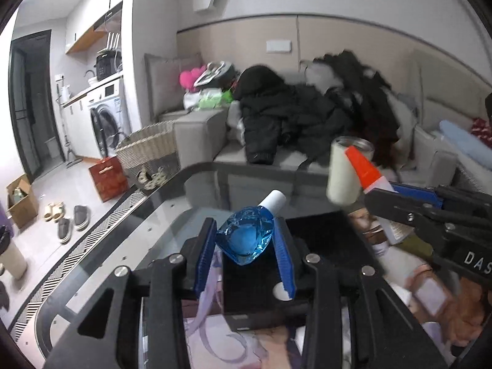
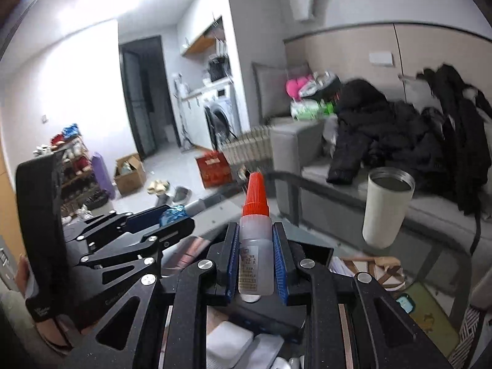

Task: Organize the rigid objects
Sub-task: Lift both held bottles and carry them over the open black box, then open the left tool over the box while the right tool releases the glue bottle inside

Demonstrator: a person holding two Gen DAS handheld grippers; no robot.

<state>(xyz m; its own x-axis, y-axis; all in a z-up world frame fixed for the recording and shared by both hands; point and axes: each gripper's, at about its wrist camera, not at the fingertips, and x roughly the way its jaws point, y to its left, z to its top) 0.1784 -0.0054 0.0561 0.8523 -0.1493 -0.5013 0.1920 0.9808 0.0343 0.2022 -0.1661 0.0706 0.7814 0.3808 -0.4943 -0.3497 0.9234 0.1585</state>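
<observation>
From the left wrist view, the left gripper (image 1: 246,246) has its blue pads closed part-way around a faceted blue bottle (image 1: 246,238) with a white cap, pinned between them and carried clear above the glass table (image 1: 160,212), over the near part of it where a black box (image 1: 326,230) sits. At the right edge the right gripper (image 1: 396,206) comes in with an orange-capped glue bottle (image 1: 367,172), and behind it a cream tumbler (image 1: 344,172) stands toward the table's far edge.

From the right wrist view, the right gripper (image 2: 255,261) is nearly closed on the glue bottle (image 2: 255,240), pads flat against its clear body, the cap pointing up and away. The left gripper (image 2: 172,218) shows to its left with the blue bottle (image 2: 173,213) in its tips. The tumbler (image 2: 387,206) stands near the far right edge.

Both loads look mid-carry, I'd say. To do this well, keep the two grippers apart so the bottles don't knock, steer wide of the open tumbler, and lower each bottle onto a bare spot before easing the grip. The faceted bottle seems likelier to twist out.
</observation>
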